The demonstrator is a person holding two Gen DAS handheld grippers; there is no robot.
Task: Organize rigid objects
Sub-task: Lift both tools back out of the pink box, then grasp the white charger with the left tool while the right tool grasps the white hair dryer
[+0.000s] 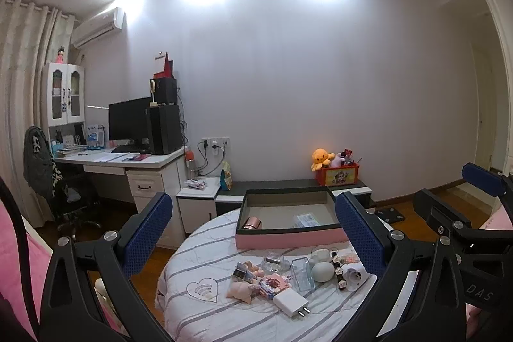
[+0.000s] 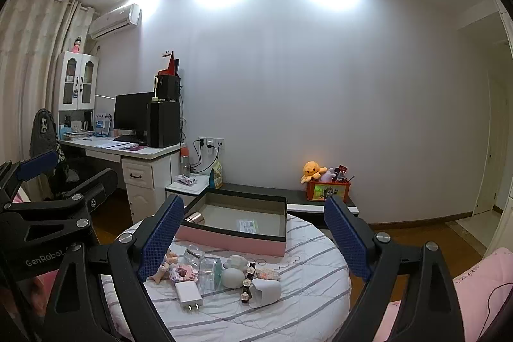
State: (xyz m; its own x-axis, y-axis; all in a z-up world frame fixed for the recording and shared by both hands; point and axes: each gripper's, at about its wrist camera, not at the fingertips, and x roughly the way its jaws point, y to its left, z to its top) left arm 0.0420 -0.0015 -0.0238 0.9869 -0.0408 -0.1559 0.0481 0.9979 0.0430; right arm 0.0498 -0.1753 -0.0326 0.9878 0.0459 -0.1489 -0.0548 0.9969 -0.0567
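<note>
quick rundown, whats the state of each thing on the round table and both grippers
left gripper: open, empty
right gripper: open, empty
pink tray: open-topped, nearly empty
rose-gold cylinder: inside tray, corner
white charger: loose, lying flat, prongs out
clear plastic box: loose, outside tray
beaded watch: loose, stretched out

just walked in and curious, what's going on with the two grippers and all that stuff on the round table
A person holds both grippers open above a round table with a striped white cloth; the left gripper and right gripper grasp nothing. A shallow pink box with a dark rim holds only a rose-gold metal cylinder and a printed card. A white plug charger, a clear plastic case and other trinkets lie unsorted in front.
</note>
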